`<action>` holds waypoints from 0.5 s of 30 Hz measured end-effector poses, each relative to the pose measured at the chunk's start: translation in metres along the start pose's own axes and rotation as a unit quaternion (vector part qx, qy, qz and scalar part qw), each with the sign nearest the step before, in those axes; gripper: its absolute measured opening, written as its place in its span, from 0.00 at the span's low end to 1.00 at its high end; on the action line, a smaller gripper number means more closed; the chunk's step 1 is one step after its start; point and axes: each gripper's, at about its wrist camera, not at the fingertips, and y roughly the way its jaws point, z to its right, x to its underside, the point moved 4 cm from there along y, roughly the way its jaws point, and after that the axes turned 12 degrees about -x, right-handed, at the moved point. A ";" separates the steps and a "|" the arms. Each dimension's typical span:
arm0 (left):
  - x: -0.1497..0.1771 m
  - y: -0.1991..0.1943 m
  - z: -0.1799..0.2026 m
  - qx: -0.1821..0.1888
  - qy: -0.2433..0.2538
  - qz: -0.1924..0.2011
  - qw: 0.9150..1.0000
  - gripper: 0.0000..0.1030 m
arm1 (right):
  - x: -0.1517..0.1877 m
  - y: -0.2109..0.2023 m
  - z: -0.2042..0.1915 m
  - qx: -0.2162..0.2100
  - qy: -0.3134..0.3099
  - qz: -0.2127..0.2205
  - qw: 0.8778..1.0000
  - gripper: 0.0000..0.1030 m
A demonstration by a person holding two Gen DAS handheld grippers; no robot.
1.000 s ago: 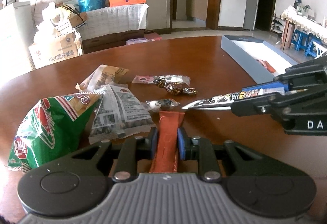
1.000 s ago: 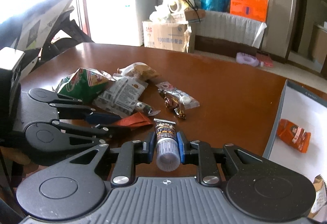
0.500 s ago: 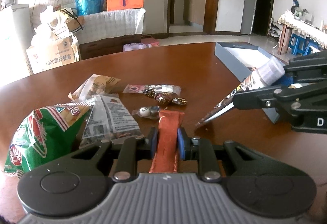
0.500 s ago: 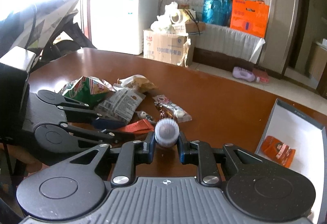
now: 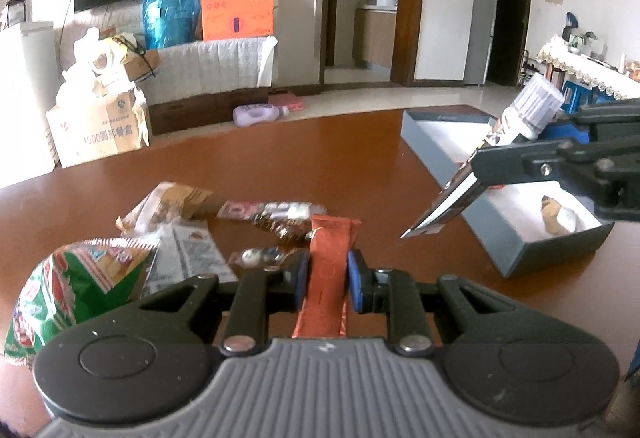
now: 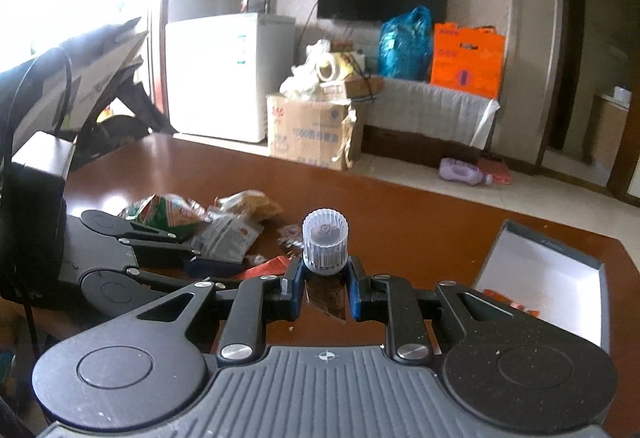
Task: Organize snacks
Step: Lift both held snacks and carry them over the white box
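Two hand-held grippers clamp one snack each: left (image 5: pixel 328 278) an orange packet (image 5: pixel 329 270), right (image 6: pixel 325 284) a capped tube (image 6: pixel 325 246).

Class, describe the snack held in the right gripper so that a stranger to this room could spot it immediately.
Start at the brown table and the grey box on it. Beside the box, the right gripper is shut on a squeeze pouch. Only this snack has a ribbed white screw cap; its neighbours are flat packets.

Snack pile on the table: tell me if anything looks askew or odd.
The green bag, clear packet and candies lie overlapped in a loose heap. Nothing is spilled or torn. The tube hangs tilted, cap up, in the right hand-held gripper.
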 end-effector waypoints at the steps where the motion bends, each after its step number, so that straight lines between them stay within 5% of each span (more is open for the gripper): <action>1: -0.001 -0.001 0.002 0.000 0.001 0.001 1.000 0.18 | 0.000 -0.004 0.003 0.003 0.002 0.003 1.000 0.23; 15: -0.027 -0.009 0.063 0.024 0.019 0.027 0.999 0.18 | 0.007 -0.061 0.043 0.044 0.022 0.034 0.998 0.23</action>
